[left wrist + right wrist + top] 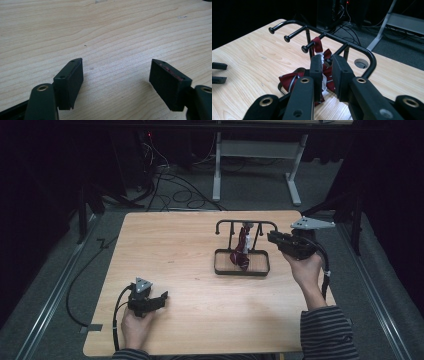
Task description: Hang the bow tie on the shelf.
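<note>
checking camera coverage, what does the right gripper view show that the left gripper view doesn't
Right gripper view: the black rack with its knobbed pegs, a dark red striped bow tie hanging from one peg by its strap and drooping to the rack's base, the right claw with its jaws close together in front of that tie, and cables on the floor beyond.

Left gripper view: the left claw, jaws wide apart with nothing between them, low over bare wood.

Both: the pale wooden table and a pair of black jaws.

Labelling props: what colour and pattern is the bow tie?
Dark red bow tie with pale diagonal stripes; right gripper view.
</note>
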`<state>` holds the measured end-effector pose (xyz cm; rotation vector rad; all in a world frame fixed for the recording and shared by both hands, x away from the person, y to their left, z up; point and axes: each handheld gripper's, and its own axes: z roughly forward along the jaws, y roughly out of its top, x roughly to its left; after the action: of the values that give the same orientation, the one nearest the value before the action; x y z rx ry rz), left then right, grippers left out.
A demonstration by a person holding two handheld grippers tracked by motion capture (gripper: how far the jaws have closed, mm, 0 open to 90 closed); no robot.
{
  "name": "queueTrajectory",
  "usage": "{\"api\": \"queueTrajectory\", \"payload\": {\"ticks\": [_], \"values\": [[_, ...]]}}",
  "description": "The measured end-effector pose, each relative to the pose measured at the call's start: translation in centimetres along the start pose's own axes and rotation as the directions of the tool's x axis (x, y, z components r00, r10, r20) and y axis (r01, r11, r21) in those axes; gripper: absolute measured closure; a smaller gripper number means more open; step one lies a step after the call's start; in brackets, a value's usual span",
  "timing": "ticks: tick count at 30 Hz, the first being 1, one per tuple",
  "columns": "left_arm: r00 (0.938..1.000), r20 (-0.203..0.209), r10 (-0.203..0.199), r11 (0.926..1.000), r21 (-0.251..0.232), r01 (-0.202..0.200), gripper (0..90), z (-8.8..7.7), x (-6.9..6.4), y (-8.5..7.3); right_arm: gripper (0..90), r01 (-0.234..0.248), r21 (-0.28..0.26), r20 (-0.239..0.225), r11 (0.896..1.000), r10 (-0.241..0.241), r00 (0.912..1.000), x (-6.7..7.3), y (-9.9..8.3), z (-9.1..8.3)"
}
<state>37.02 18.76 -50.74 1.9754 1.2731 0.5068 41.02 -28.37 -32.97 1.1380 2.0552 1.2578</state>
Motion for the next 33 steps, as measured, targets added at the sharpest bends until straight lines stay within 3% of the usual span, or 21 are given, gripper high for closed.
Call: {"api": "queueTrajectory", "payload": {"ticks": [7, 33], "values": [[1.0, 0.0, 0.001, 1.0, 0.0, -0.001, 27.9, 0.0, 0.0, 0.0, 78.3, -0.002, 0.0, 0.022, 1.0, 0.002, 0.9998, -0.1, -1.1, -1.0], [0.9999, -0.007, 0.007, 1.0, 0.001, -0.007, 27.9, 0.0, -0.1, 0.0, 73.4, -0.068, -0.044, 0.034, 0.997, 0.069, 0.997, -0.8, -4.6, -4.2]]}}
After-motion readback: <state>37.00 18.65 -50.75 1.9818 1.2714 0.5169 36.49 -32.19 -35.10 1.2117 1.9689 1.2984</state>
